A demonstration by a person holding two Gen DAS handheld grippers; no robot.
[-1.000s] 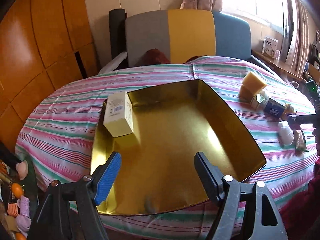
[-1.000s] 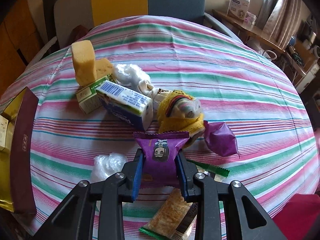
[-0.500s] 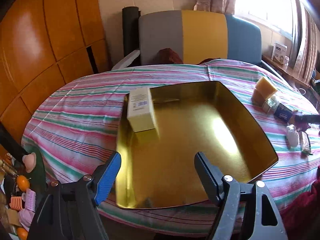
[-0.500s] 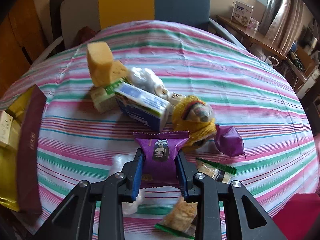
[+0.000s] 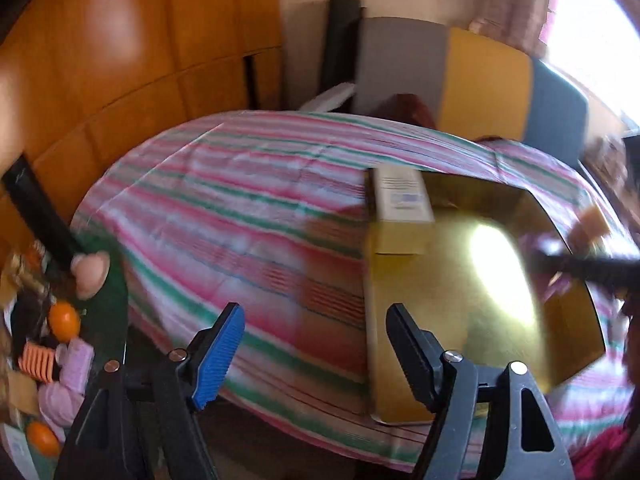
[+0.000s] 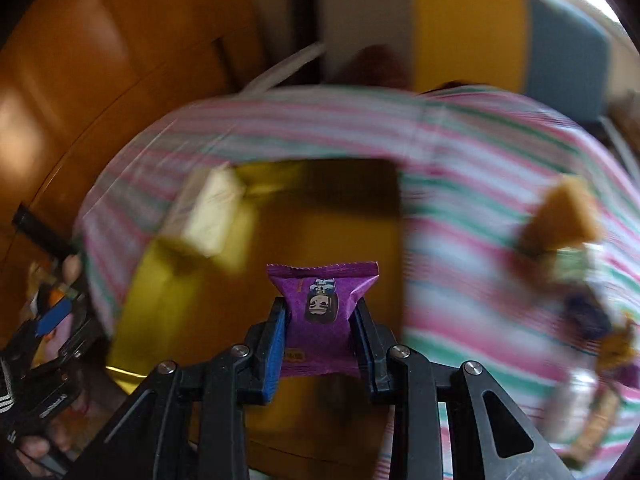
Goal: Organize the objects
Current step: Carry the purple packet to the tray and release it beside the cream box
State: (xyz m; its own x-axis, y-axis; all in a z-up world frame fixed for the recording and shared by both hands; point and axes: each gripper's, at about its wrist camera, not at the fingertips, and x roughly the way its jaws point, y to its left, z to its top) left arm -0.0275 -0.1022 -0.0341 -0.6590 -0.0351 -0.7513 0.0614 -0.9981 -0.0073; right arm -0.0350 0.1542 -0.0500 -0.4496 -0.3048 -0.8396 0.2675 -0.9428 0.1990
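My right gripper is shut on a purple snack packet and holds it above the gold tray. A cream box stands in the tray's far left corner. In the left wrist view the gold tray lies to the right with the cream box at its far corner. My left gripper is open and empty near the table's front edge, left of the tray. The right gripper's dark arm reaches in over the tray's right side. Both views are blurred.
A striped cloth covers the round table. A yellow sponge and other blurred items lie on the right. A grey, yellow and blue chair stands behind. Toys lie low at the left.
My right gripper has swung left with the purple packet, from over the pile to over the tray. My left gripper has shifted left, so the tray now sits to its right.
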